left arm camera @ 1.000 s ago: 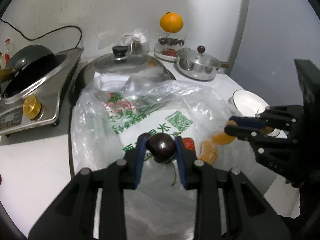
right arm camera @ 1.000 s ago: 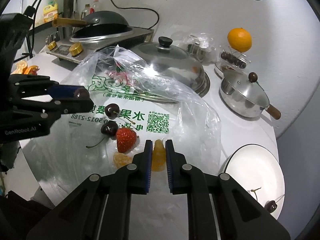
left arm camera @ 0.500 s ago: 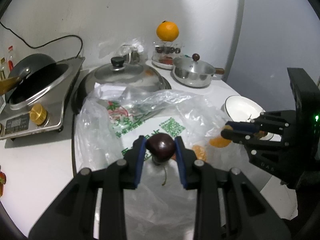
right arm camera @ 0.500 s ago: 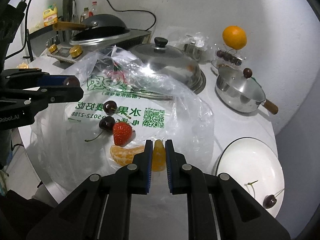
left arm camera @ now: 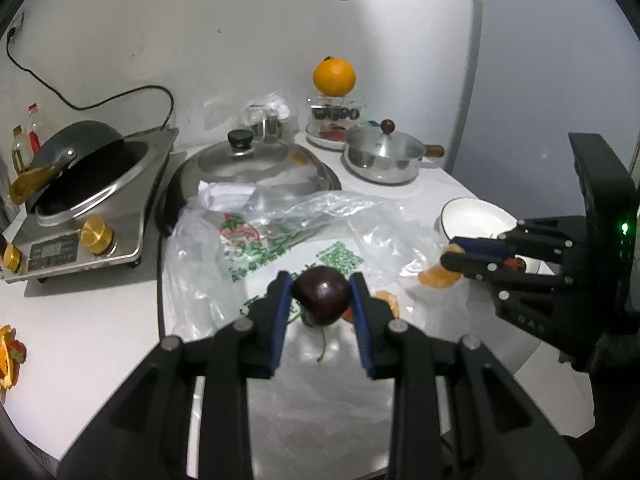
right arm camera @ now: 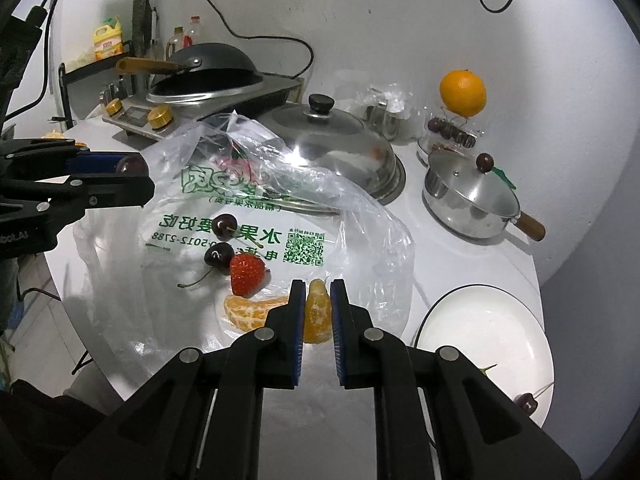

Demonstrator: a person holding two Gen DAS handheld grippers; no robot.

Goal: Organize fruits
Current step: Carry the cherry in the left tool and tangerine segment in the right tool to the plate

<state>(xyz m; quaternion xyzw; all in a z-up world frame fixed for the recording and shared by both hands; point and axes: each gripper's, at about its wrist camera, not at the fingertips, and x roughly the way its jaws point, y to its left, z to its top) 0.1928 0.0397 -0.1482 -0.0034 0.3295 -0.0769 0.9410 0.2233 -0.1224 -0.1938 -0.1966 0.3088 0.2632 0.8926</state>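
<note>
My left gripper (left arm camera: pixel 320 300) is shut on a dark cherry (left arm camera: pixel 321 295), held above the clear plastic bag (left arm camera: pixel 276 232); its stem hangs below. In the right wrist view that left gripper (right arm camera: pixel 132 178) shows at the left edge. My right gripper (right arm camera: pixel 318 308) is shut on an orange segment (right arm camera: pixel 318 312), lifted over the bag (right arm camera: pixel 360 216). On the bag lie two cherries (right arm camera: pixel 223 227), a strawberry (right arm camera: pixel 247 273) and another orange segment (right arm camera: pixel 250 312). A white plate (right arm camera: pixel 480 332) at the right holds one cherry (right arm camera: pixel 527 403).
A domed pan lid (right arm camera: pixel 332 140), a small lidded saucepan (right arm camera: pixel 472 196) and an induction cooker with a wok (right arm camera: pixel 208 80) stand behind the bag. A whole orange (right arm camera: pixel 463 94) sits on a container of cherries by the wall. Fruit pieces (left arm camera: pixel 10 356) lie at the far left.
Both grippers have risen a little with their fruit, so the bag and table look farther away. The second orange segment on the bag has come into view beside the right gripper.
</note>
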